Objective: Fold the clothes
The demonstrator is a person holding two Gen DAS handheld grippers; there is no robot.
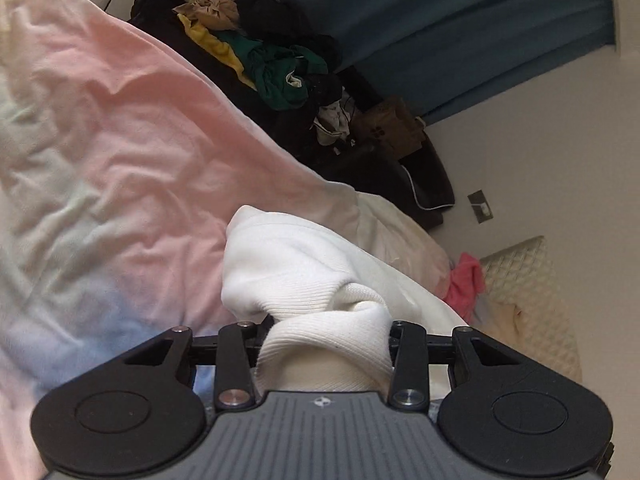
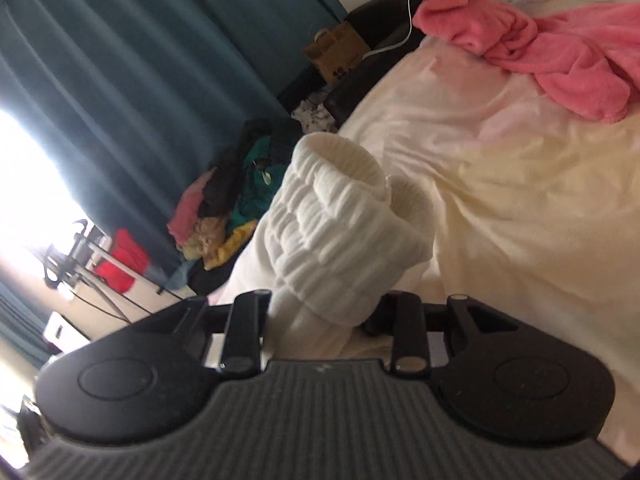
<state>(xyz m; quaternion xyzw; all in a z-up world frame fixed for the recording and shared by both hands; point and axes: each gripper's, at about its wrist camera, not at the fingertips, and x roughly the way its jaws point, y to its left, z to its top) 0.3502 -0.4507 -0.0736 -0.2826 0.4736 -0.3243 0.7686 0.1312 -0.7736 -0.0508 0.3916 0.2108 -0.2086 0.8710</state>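
1. The white sweater (image 1: pixel 304 268) hangs between the two tools over the bed (image 1: pixel 120 140), each tool clamped on a ribbed edge; held at two points like this, it looks ready to be spread or laid flat for a fold.
2. The left gripper (image 1: pixel 324 344) is closed on a bunched ribbed band, likely a cuff or hem; the cloth fills the gap between its jaws and hides the tips.
3. The right gripper (image 2: pixel 324 312) is likewise closed on a thick wad of the sweater (image 2: pixel 332 232), with a round ribbed cuff opening standing up beyond it.
4. The knit is soft and heavy, with fine ribbing at the edges and puffy folds in the body; I judge it will sag and slip rather than hold a crease.
5. The bed sheet is thin and wrinkled, in pale pink, cream and blue.
6. A fuzzy pink garment (image 2: pixel 560 56) lies crumpled farther up the bed, well apart from the sweater.
7. A mixed pile of clothes (image 1: pixel 256 40) sits beside the bed near teal curtains (image 2: pixel 140 80), probably waiting their turn.
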